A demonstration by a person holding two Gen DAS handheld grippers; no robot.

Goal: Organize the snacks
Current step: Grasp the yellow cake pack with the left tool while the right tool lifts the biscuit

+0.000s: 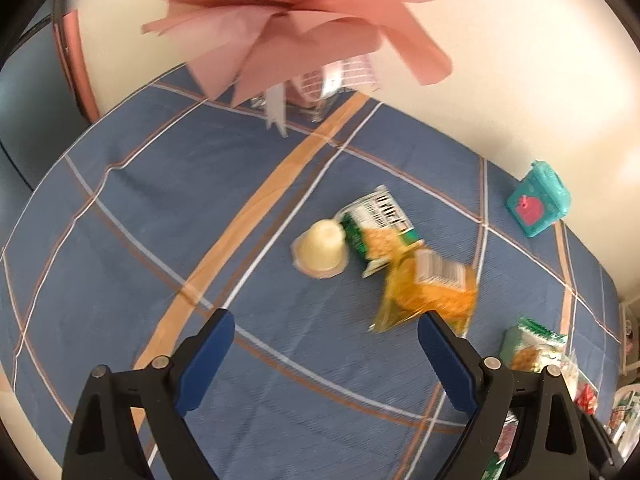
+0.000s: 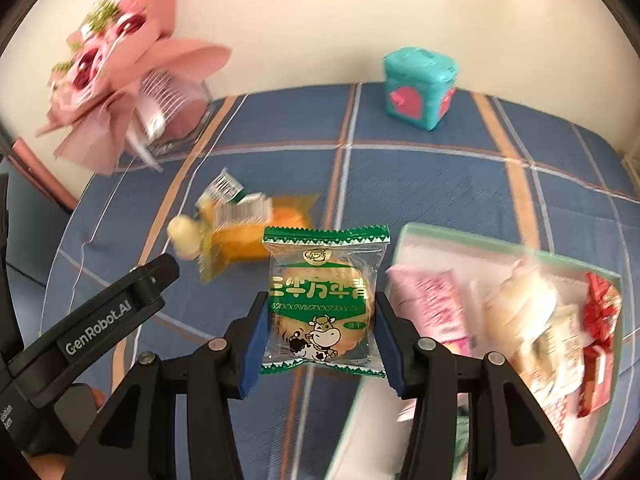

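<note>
My right gripper (image 2: 320, 312) is shut on a green cracker packet (image 2: 322, 300) with a cow picture and holds it above the cloth, just left of a white tray (image 2: 420, 240) that holds several snacks. My left gripper (image 1: 326, 344) is open and empty above the cloth; its body also shows in the right wrist view (image 2: 100, 320). Ahead of it lie a pale jelly cup (image 1: 322, 252), a green cracker packet (image 1: 374, 228) and an orange cake packet (image 1: 432, 288). The held packet also shows in the left wrist view (image 1: 532, 344).
A blue plaid cloth (image 1: 160, 220) covers the table. A pink bouquet (image 1: 288, 20) in a glass vase stands at the back left by the wall. A teal box (image 2: 420, 88) with a pink heart stands at the back.
</note>
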